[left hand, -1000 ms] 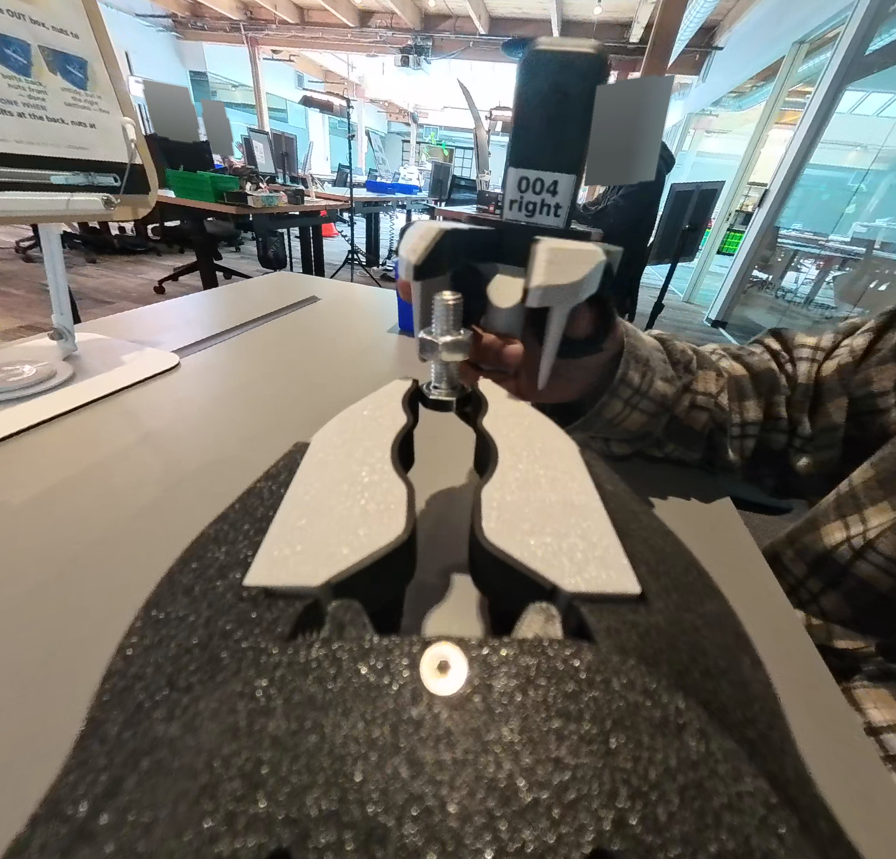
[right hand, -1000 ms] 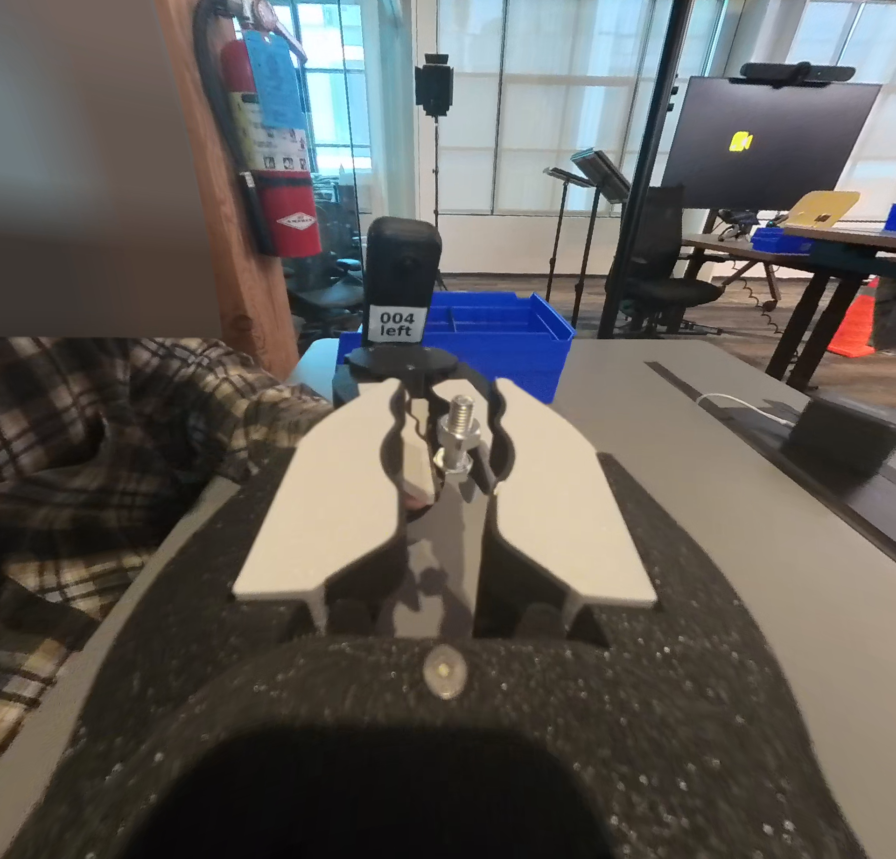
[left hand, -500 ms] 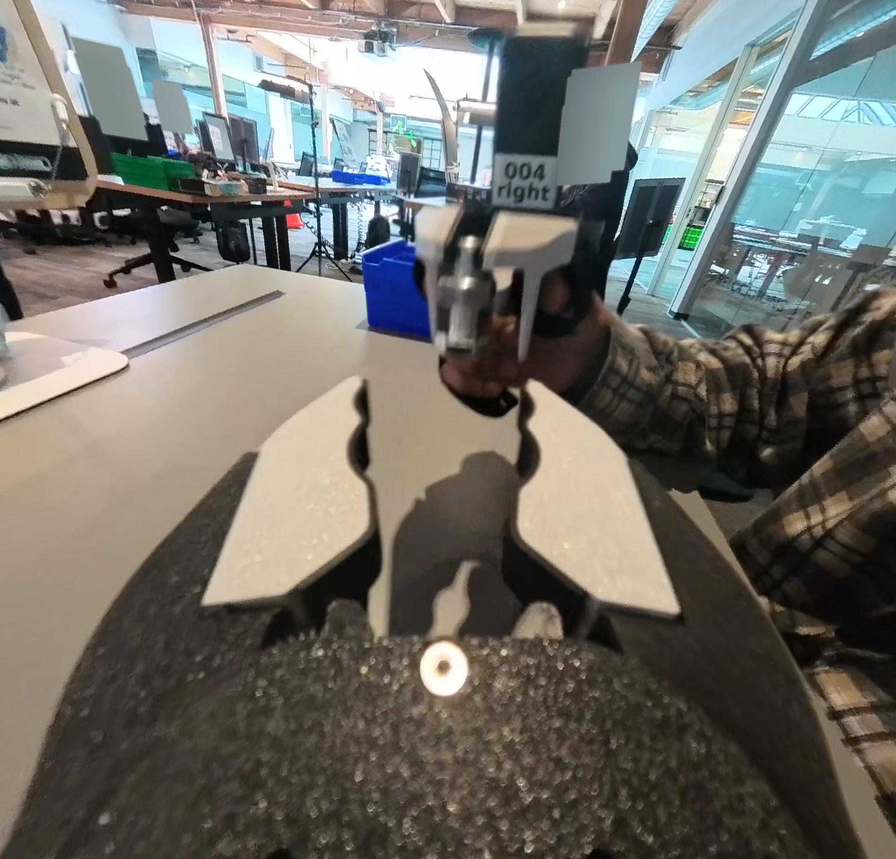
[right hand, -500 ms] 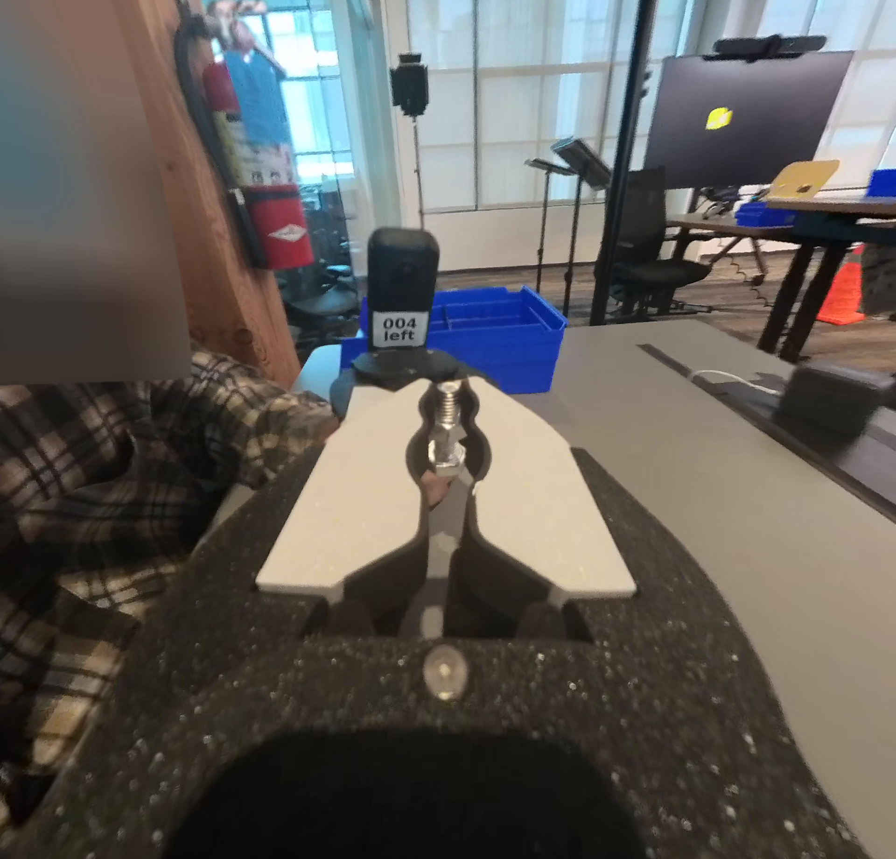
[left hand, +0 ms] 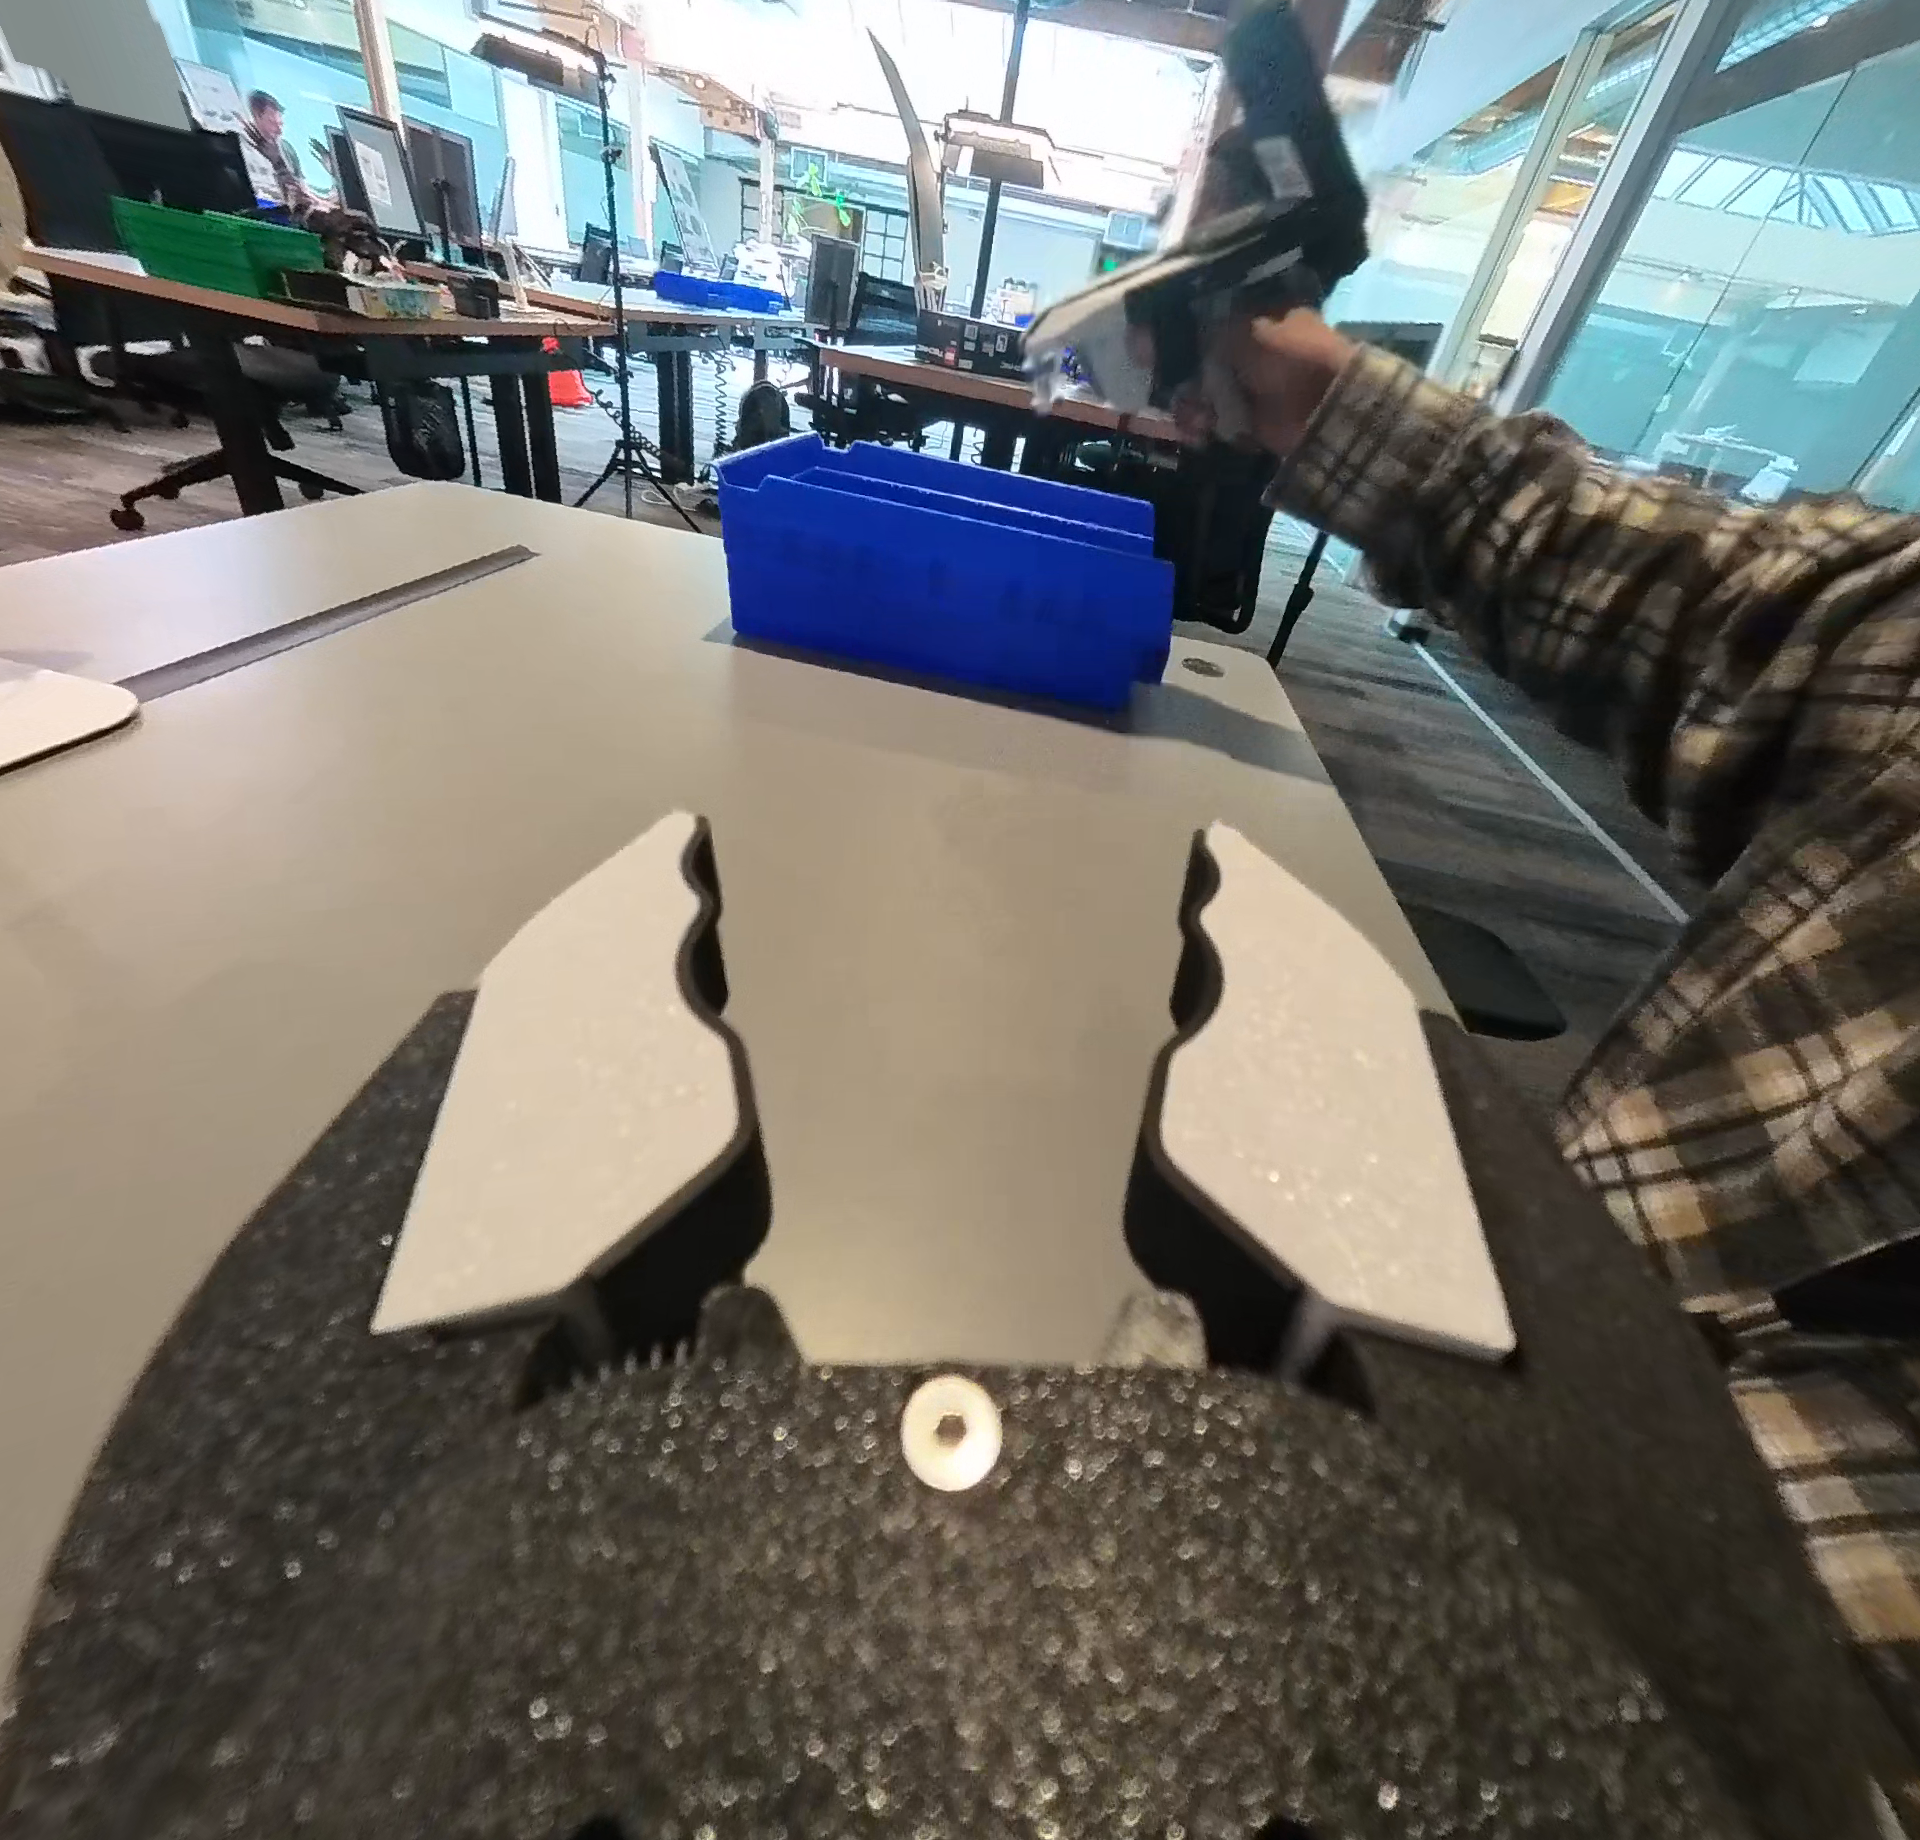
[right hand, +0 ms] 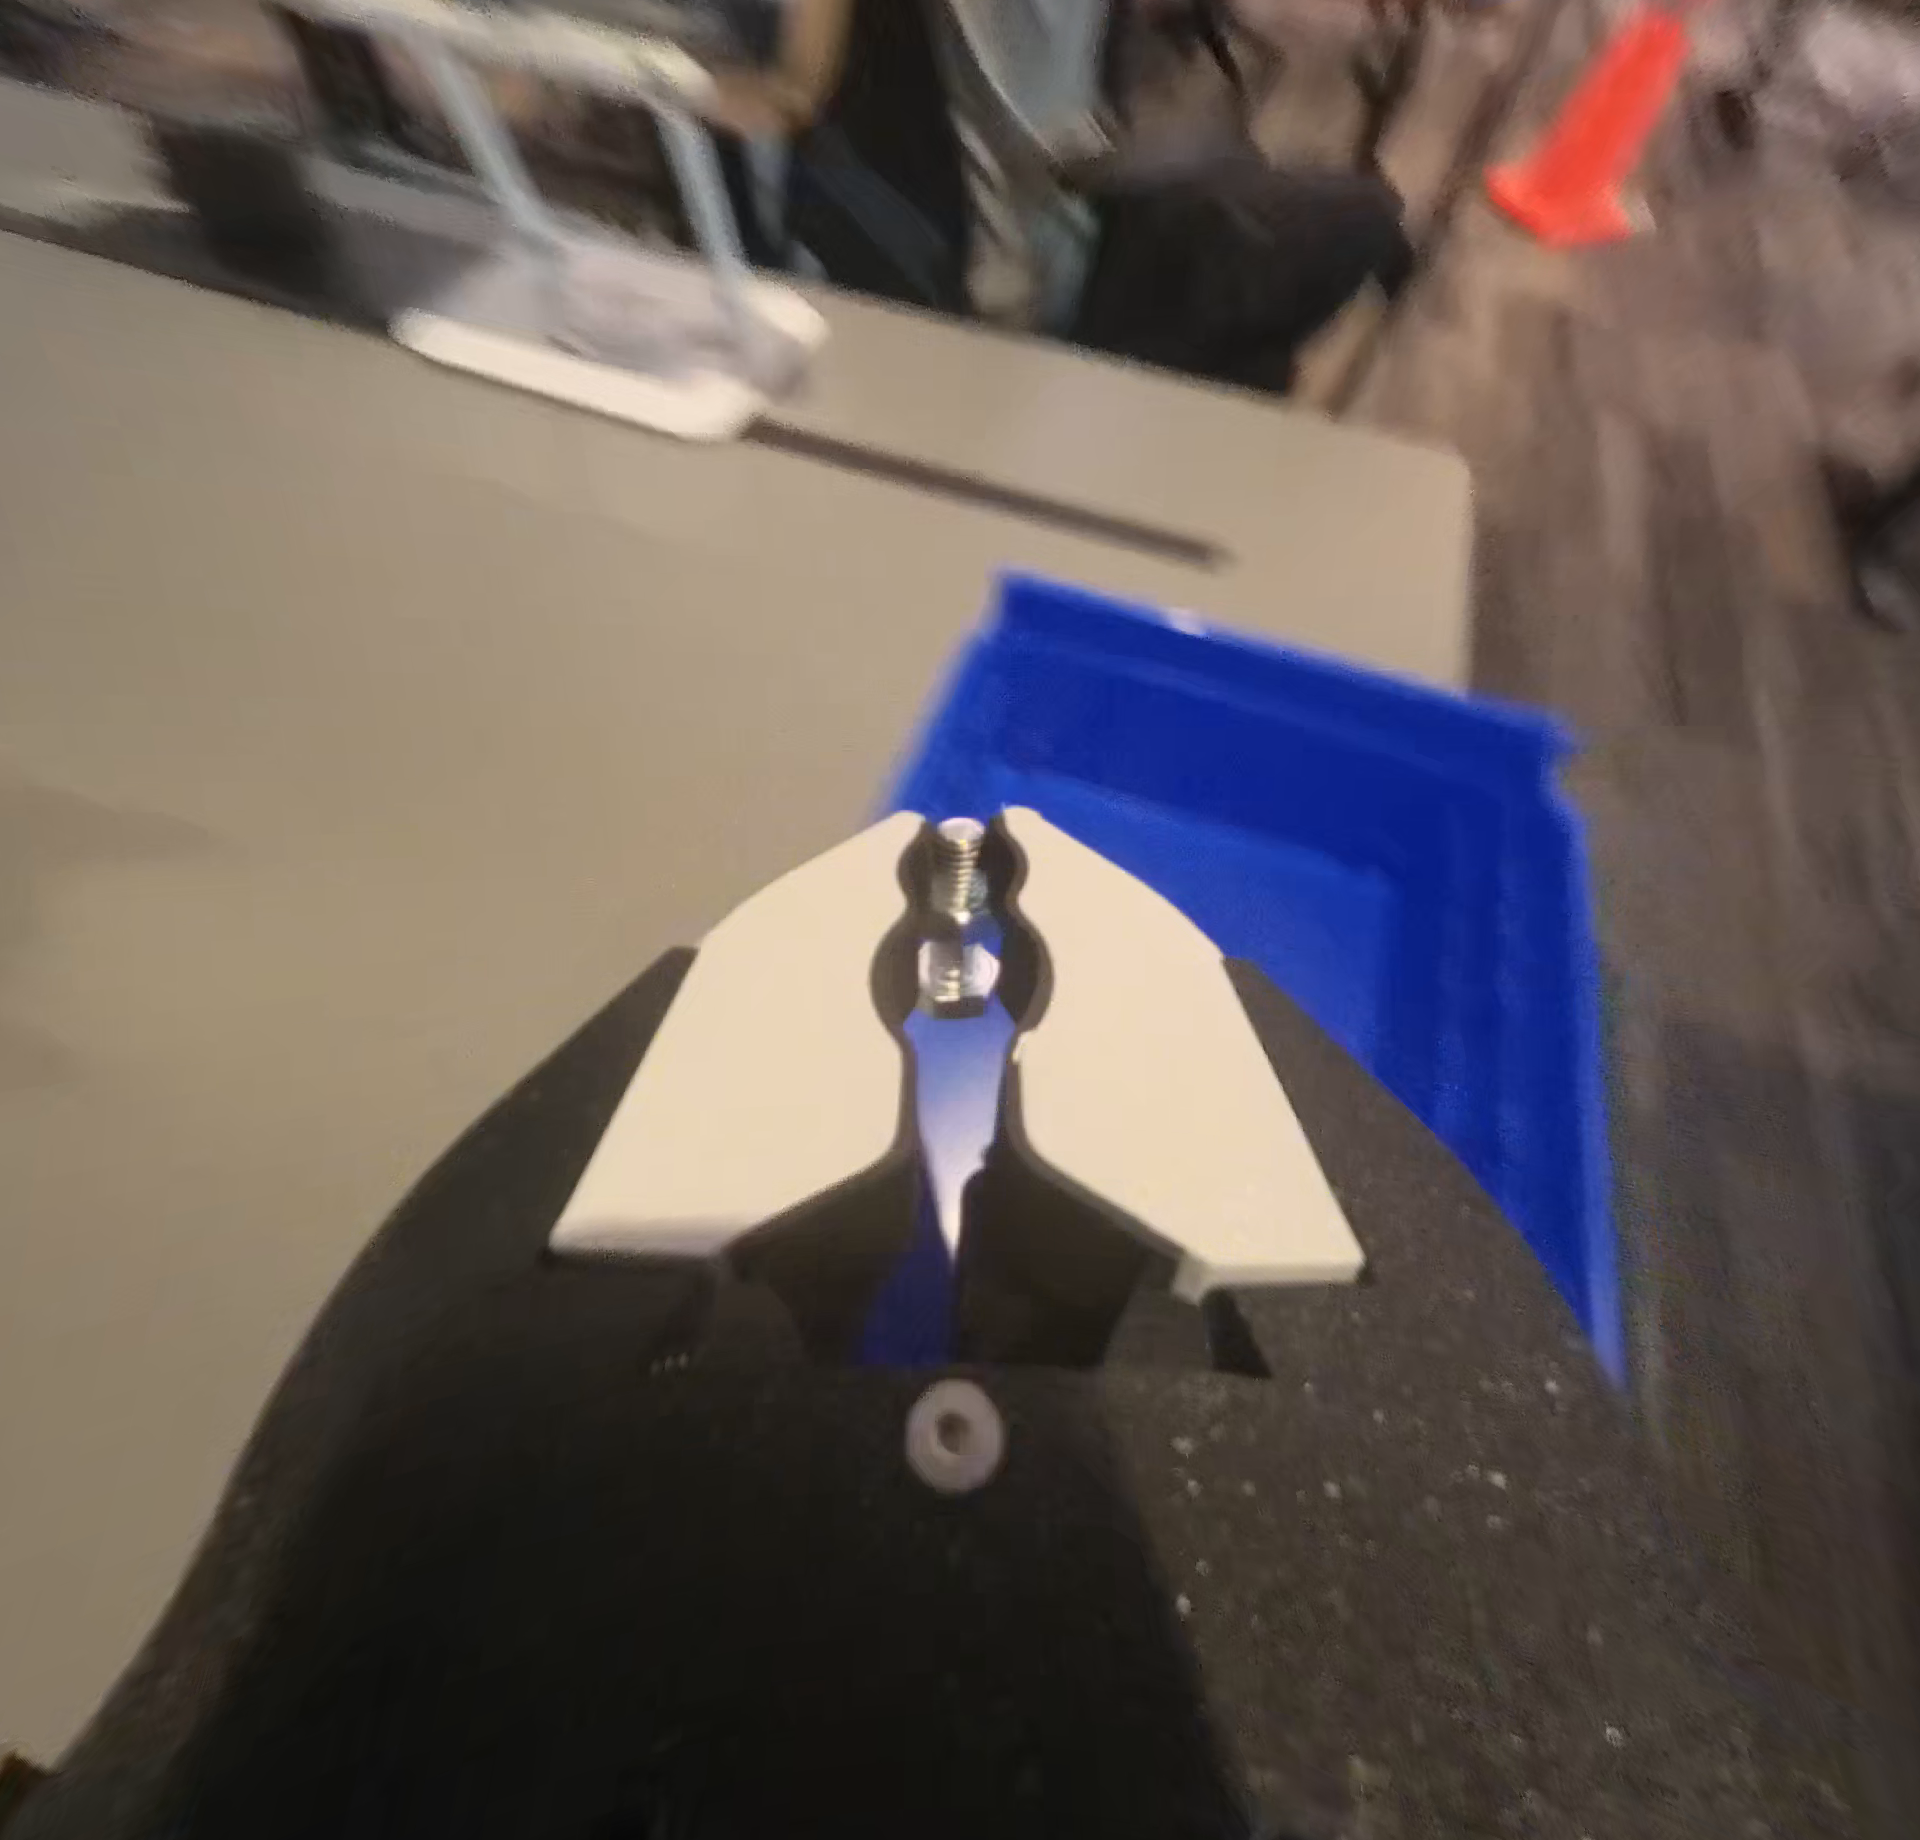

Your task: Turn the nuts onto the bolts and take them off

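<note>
Bolt (right hand: 956, 891) — clamped between the right hand-held gripper (right hand: 961, 834) fingertips.

the left gripper (left hand: 945, 917), a second ago clamped on the bolt (right hand: 954, 891) beneath the nut (right hand: 950, 985), has let go and spread wide. the right gripper (right hand: 956, 834) took bolt and nut and now holds them over the bin (right hand: 1351, 834).

Grey table (left hand: 416, 803), blue bin (left hand: 935, 595)
</note>
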`<state>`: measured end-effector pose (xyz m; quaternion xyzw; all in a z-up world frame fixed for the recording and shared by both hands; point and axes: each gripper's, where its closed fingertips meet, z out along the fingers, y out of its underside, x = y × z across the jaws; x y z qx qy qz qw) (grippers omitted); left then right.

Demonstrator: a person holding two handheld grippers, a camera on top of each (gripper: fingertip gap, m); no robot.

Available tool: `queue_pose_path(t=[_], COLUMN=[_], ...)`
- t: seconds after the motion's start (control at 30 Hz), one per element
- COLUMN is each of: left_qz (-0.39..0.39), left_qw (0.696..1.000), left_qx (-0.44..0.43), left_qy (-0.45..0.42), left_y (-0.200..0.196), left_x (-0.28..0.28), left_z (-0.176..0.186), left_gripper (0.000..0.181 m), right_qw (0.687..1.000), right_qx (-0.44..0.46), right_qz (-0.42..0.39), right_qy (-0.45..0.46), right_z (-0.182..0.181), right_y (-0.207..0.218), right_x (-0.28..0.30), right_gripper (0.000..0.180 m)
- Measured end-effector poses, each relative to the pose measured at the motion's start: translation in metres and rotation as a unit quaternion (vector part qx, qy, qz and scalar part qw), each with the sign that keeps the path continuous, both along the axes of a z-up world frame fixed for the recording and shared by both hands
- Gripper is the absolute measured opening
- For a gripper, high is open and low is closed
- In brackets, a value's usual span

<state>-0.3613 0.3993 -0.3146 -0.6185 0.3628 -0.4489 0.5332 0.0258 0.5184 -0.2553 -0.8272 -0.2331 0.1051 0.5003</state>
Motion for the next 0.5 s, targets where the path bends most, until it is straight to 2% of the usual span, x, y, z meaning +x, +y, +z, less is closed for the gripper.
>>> queue_pose_path(t=[0.1, 0.23, 0.33, 0.5], left_qz=[-0.008, -0.011, -0.012, -0.014], left_qw=[1.0, 1.0, 1.0, 1.0], left_qx=[-0.006, 0.003, 0.0, -0.006], left_qy=[0.008, 0.014, 0.013, 0.011], left_y=[-0.002, -0.003, -0.003, -0.002], left_x=[0.003, 0.004, 0.003, 0.002], left_z=[-0.004, -0.005, -0.006, -0.007], left_gripper=[0.082, 0.079, 0.079, 0.079], right_qw=[0.993, 0.976, 0.968, 0.957], right_qx=[-0.092, -0.172, -0.209, -0.25], right_qz=[-0.078, -0.125, -0.132, -0.13], right_qy=[-0.014, -0.039, -0.051, -0.076], right_z=[-0.052, -0.107, -0.129, -0.143], right_y=[0.005, 0.001, -0.003, -0.008], right_x=[0.059, 0.092, 0.096, 0.098], right_gripper=[0.009, 0.009, 0.01, 0.01])
